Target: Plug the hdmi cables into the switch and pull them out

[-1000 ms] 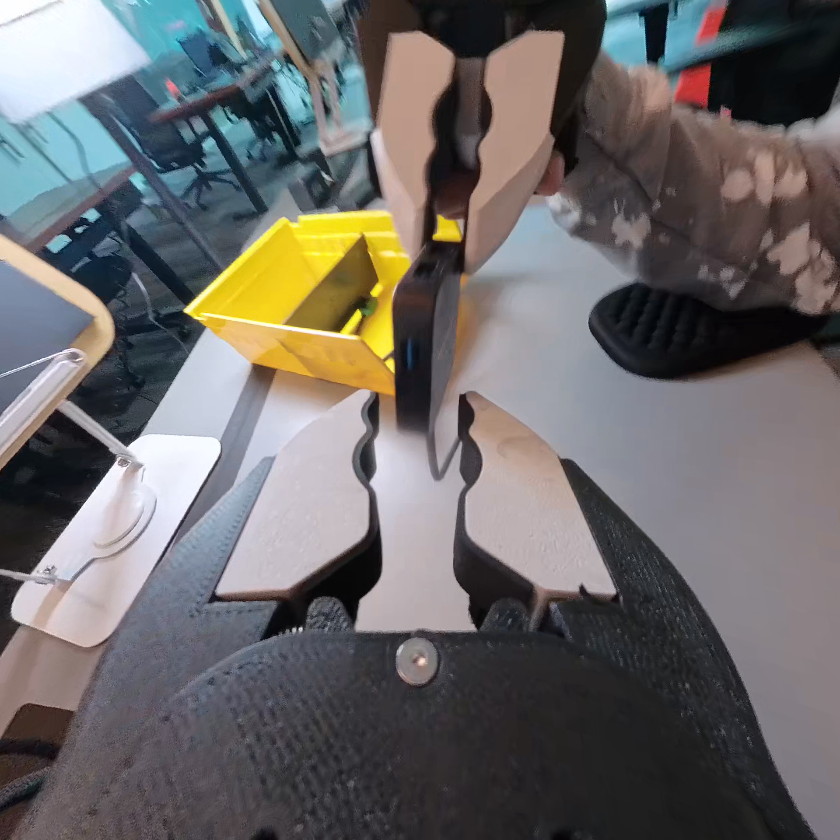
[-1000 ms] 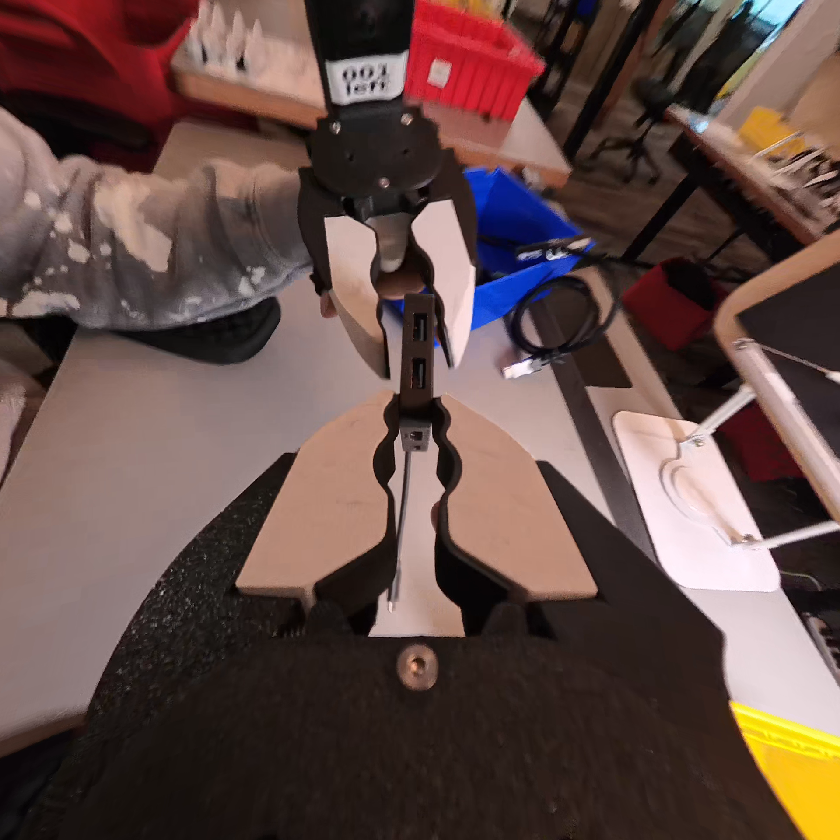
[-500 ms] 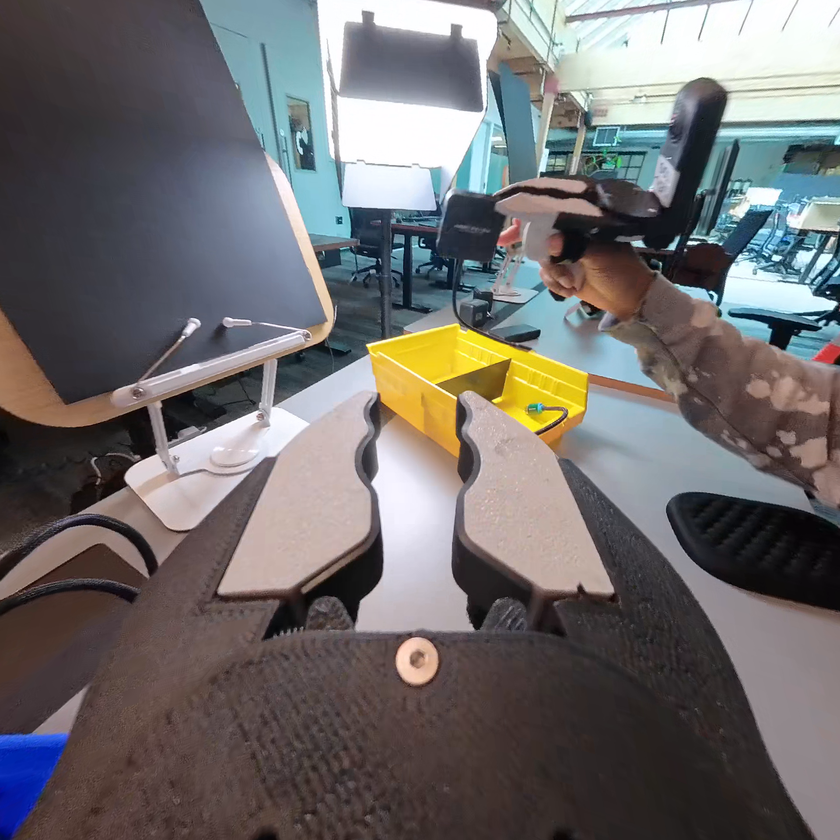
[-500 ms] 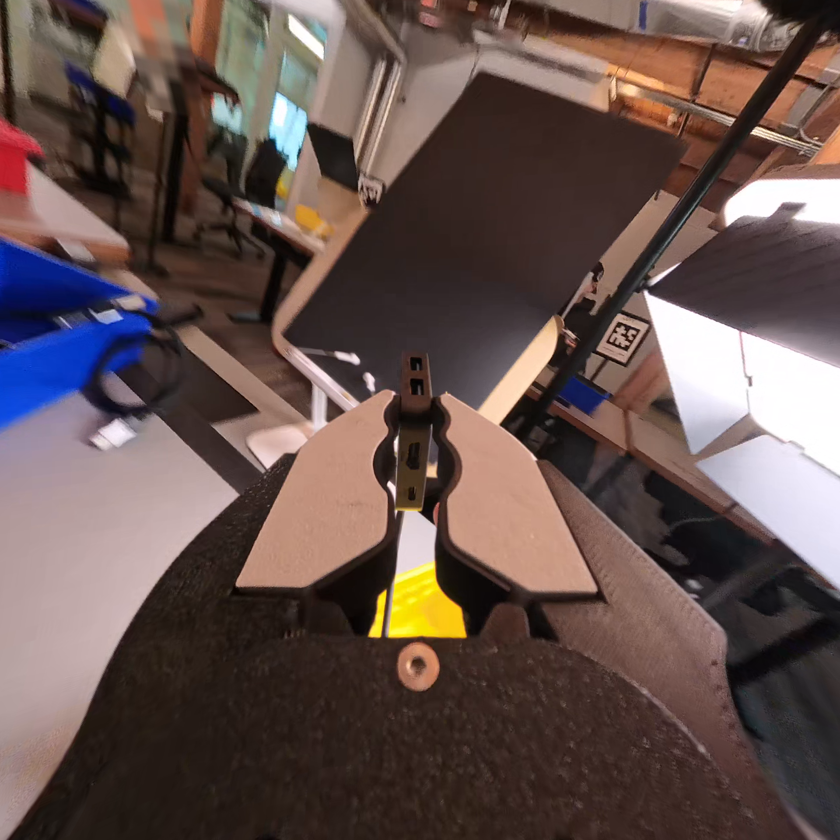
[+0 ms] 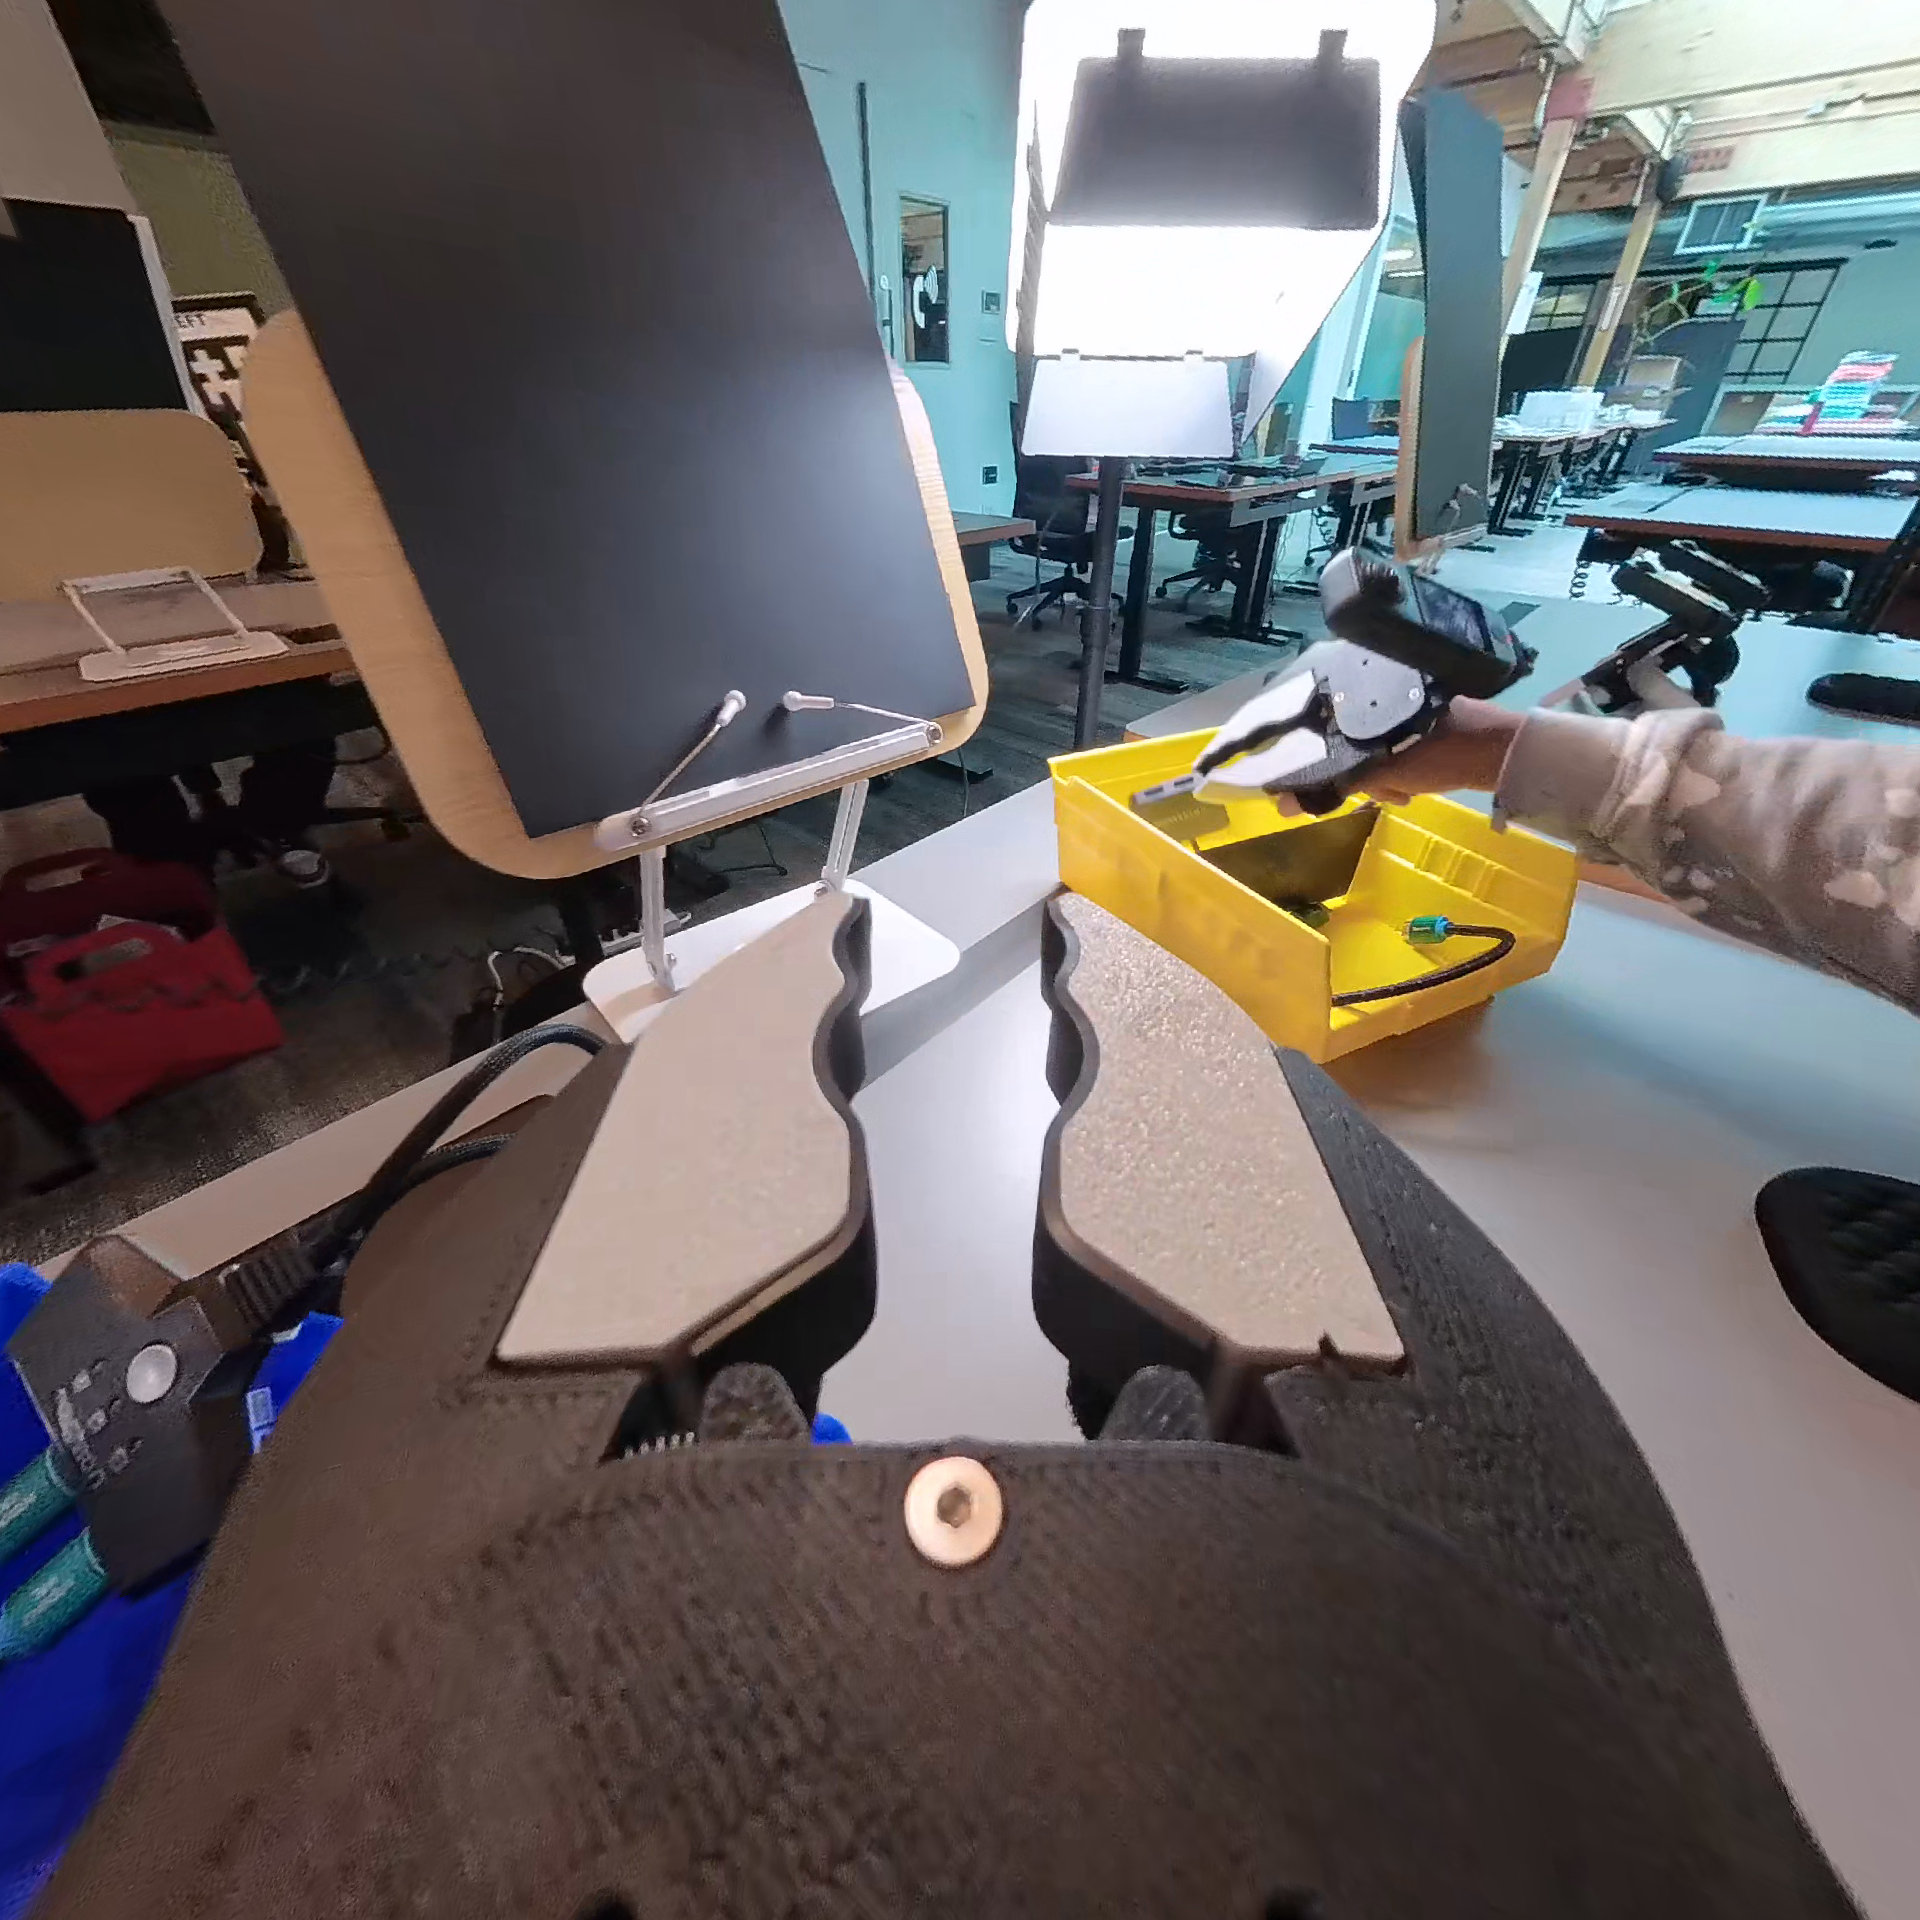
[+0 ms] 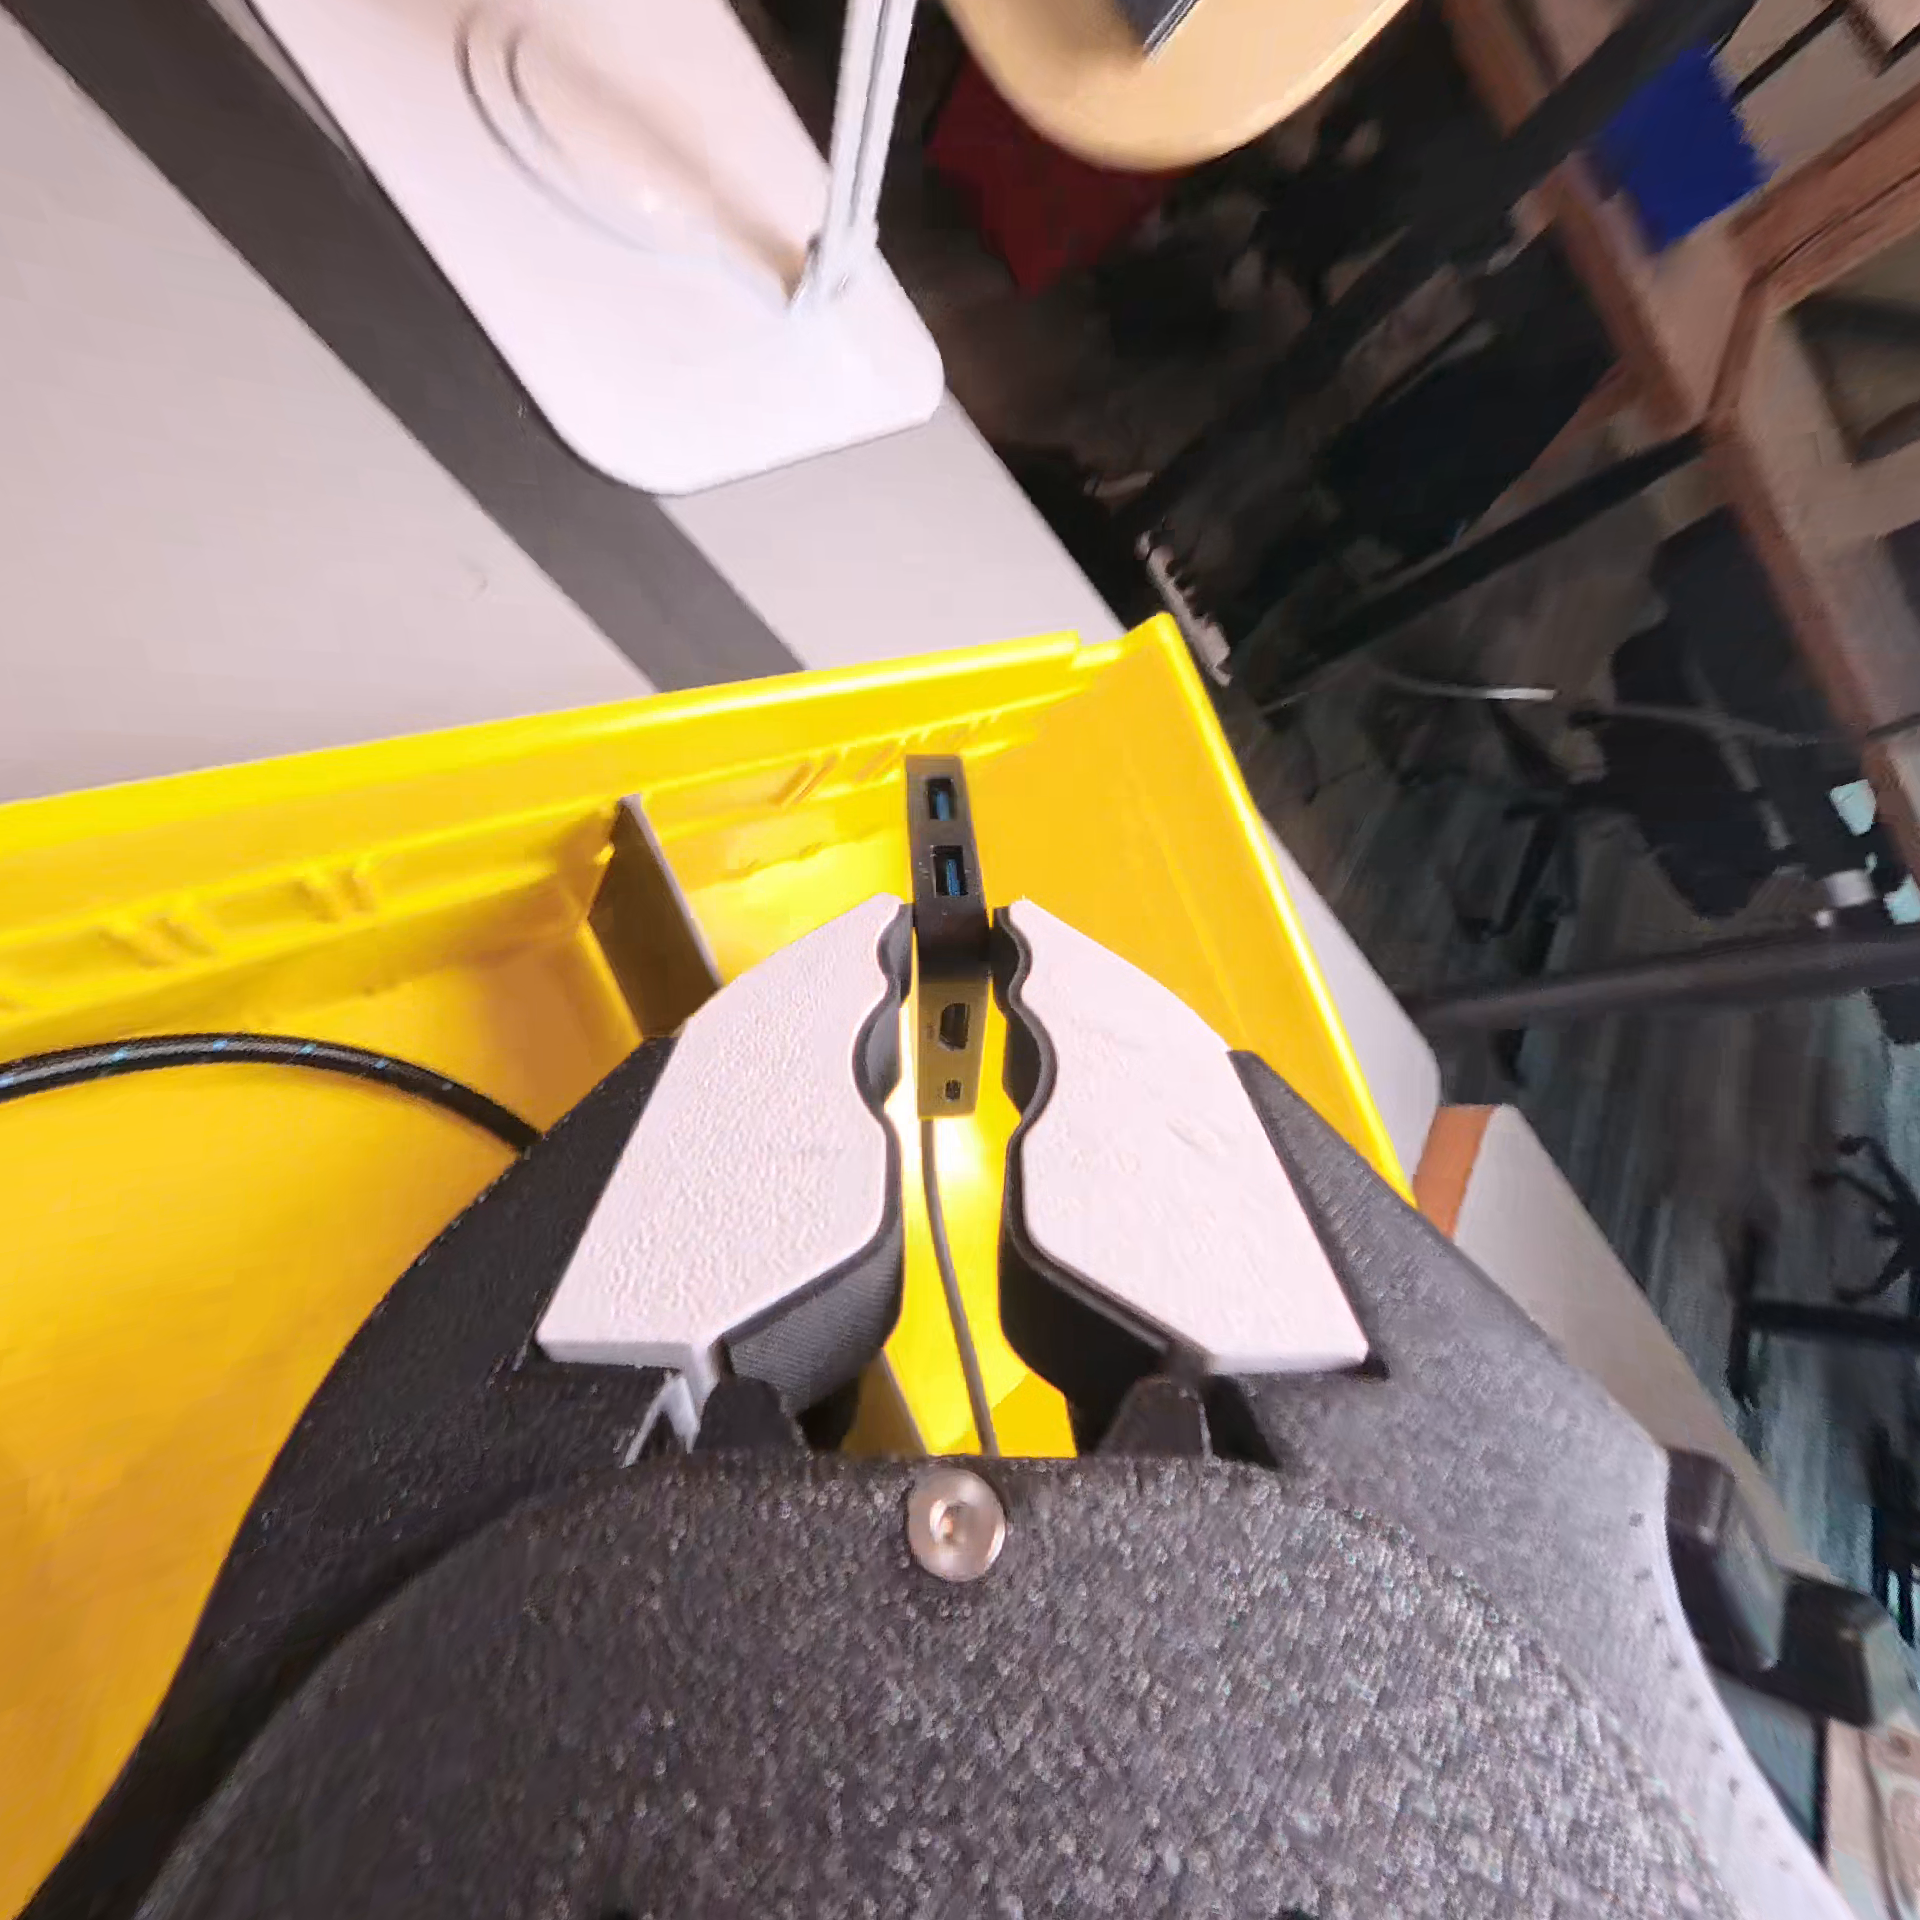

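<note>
My right gripper (image 6: pixel 951 909) is shut on the switch (image 6: pixel 943 862), a small dark hub with ports along its edge and a thin grey lead hanging behind. It holds the switch just above the yellow bin (image 6: pixel 312 894), tilted down toward it. In the left wrist view the right gripper (image 5: pixel 1236 764) and the switch (image 5: pixel 1164 795) hang over the bin's (image 5: pixel 1174 914) far left corner. A black braided cable (image 5: pixel 1434 971) with a green-ringed plug lies in the bin; it also shows in the right wrist view (image 6: pixel 260 1049). My left gripper (image 5: pixel 951 914) is open and empty above the table.
A dark board on a white stand (image 5: pixel 623 416) rises at the table's far edge, left of the bin. A blue bin (image 5: pixel 62 1714) at the lower left holds a dark adapter (image 5: pixel 104 1403) with cables. A black wrist rest (image 5: pixel 1839 1257) lies at the right.
Both grippers held the switch upright over the table. My left gripper let go and drew back to the left. My right gripper carried the switch over the yellow bin.
</note>
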Available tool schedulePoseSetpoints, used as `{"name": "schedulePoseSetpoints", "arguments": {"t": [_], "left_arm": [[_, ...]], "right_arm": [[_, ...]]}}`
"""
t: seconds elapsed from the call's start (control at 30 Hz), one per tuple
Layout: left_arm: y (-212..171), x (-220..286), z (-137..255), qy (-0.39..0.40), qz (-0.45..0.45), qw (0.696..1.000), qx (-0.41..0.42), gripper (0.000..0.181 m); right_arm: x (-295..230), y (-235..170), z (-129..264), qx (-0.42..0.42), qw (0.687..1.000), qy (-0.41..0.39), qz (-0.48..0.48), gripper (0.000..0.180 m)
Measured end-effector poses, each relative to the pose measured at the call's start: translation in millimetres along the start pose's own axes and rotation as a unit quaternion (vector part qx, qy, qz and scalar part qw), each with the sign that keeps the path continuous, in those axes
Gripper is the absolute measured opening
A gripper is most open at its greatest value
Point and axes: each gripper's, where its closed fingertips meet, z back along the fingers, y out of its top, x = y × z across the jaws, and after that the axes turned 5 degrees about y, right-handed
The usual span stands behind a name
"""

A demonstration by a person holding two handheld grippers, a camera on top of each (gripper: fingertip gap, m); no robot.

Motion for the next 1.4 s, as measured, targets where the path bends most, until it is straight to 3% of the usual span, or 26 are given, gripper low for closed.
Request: {"name": "schedulePoseSetpoints", "arguments": {"t": [0.1,0.23,0.37,0.47,0.57,0.7,0.87,1.0,1.1,1.4], "left_arm": [[0.7,-3.8,3.1,0.005,0.007,1.000,0.000,0.032],[2.2,-9.8,7.5,0.018,0.005,1.000,-0.002,0.032],[4.4,-19.3,14.6,0.033,0.013,0.999,0.001,0.032],[6.5,-36.4,25.9,0.072,0.010,0.997,0.001,0.032],[11.3,-55.4,40.7,0.108,0.027,0.994,0.016,0.031],[12.1,-75.4,49.9,0.133,0.065,0.989,0.028,0.031],[-21.9,-112.3,33.8,0.187,0.014,0.978,-0.091,0.032],[-79.0,-158.7,14.7,0.237,-0.036,0.941,-0.240,0.035],[-122.8,-180.9,4.5,0.267,-0.082,0.899,-0.338,0.042],[-170.8,-228.0,-11.7,0.372,-0.163,0.798,-0.446,0.053]], "right_arm": [[-12.0,6.8,9.5,0.008,1.000,-0.002,-0.015,0.017],[-25.9,53.8,54.7,0.121,0.989,0.021,-0.088,0.023],[-66.6,108.1,122.0,0.257,0.953,0.071,-0.146,0.025],[-120.1,122.9,153.3,0.327,0.916,0.125,-0.198,0.023],[-182.5,112.4,146.8,0.347,0.898,0.159,-0.220,0.022],[-245.2,86.8,114.8,0.344,0.896,0.182,-0.211,0.021],[-255.3,85.8,109.8,0.349,0.901,0.188,-0.175,0.020],[-258.1,87.8,109.7,0.362,0.884,0.214,-0.205,0.019],[-265.6,83.8,107.2,0.357,0.888,0.214,-0.194,0.018],[-276.1,84.1,106.5,0.351,0.892,0.226,-0.176,0.015]]}}
